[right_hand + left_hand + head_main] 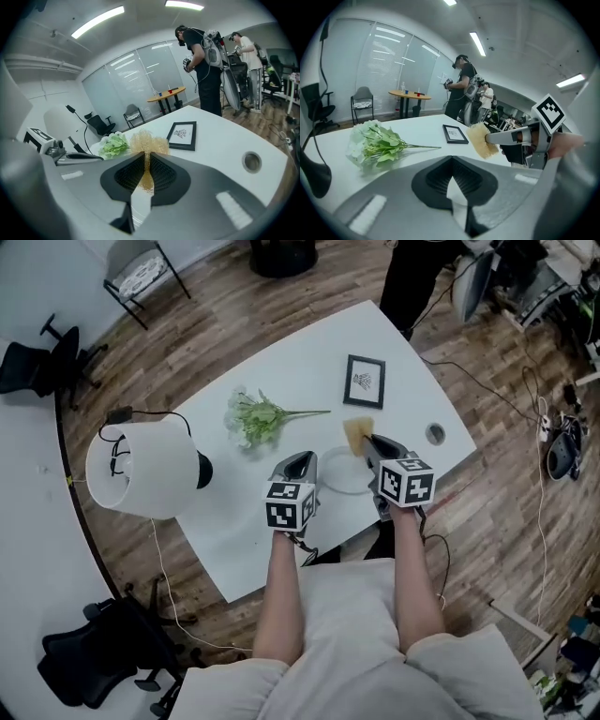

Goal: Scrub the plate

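Head view puts the plate (337, 482) at centre frame on the white table (234, 531) — pale and clear, its rim hard to trace. The right gripper (367, 442) is clamped on a straw-coloured scrubber (354, 433) at the plate's upper right edge; whether the scrubber touches the plate is unclear. The left gripper (302, 461), just left of the plate, has its jaws closed at the tips with nothing seen between them — in the left gripper view its own body hides the plate.

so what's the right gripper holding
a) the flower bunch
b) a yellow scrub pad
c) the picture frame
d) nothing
B: the right gripper is shut on the yellow scrub pad, which fans out past the gripper's tips.
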Demonstrator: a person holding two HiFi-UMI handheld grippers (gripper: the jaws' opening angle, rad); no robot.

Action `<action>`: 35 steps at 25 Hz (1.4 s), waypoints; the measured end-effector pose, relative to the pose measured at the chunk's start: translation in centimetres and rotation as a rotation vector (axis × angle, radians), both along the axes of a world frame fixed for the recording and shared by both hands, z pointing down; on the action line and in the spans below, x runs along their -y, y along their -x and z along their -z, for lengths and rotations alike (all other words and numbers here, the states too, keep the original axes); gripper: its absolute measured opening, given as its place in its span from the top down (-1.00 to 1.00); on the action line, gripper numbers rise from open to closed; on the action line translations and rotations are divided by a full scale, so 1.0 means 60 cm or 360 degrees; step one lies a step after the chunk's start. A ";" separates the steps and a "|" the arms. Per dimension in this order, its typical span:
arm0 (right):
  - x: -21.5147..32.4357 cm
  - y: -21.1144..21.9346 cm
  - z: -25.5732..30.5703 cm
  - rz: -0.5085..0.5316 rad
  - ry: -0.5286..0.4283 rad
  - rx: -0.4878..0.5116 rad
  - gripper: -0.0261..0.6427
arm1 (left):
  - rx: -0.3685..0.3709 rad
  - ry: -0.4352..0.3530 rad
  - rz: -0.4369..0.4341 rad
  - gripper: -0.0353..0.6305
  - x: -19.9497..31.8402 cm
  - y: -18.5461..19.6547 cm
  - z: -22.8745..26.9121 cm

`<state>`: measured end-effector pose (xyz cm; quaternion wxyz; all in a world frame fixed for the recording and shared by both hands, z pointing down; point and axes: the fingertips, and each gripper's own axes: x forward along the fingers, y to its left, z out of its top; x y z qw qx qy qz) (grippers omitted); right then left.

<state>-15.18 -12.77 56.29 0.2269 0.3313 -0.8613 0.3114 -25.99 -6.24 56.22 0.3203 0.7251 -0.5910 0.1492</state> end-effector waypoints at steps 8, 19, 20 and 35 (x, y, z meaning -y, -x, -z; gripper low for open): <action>-0.051 -0.016 -0.044 -0.0091 -0.0013 -0.0233 0.75 | -0.0083 0.0075 -0.0131 0.89 -0.008 -0.038 -0.054; -0.082 0.038 -0.124 0.0057 -0.0016 -0.0580 0.75 | -0.0111 0.0188 -0.0197 0.89 -0.008 -0.072 -0.125; -0.086 0.040 -0.127 0.0058 -0.0020 -0.0592 0.75 | -0.0100 0.0203 -0.0210 0.89 -0.012 -0.074 -0.133; -0.076 0.028 -0.125 0.0068 -0.0063 -0.0634 0.75 | -0.0096 0.0204 -0.0273 0.89 -0.021 -0.096 -0.145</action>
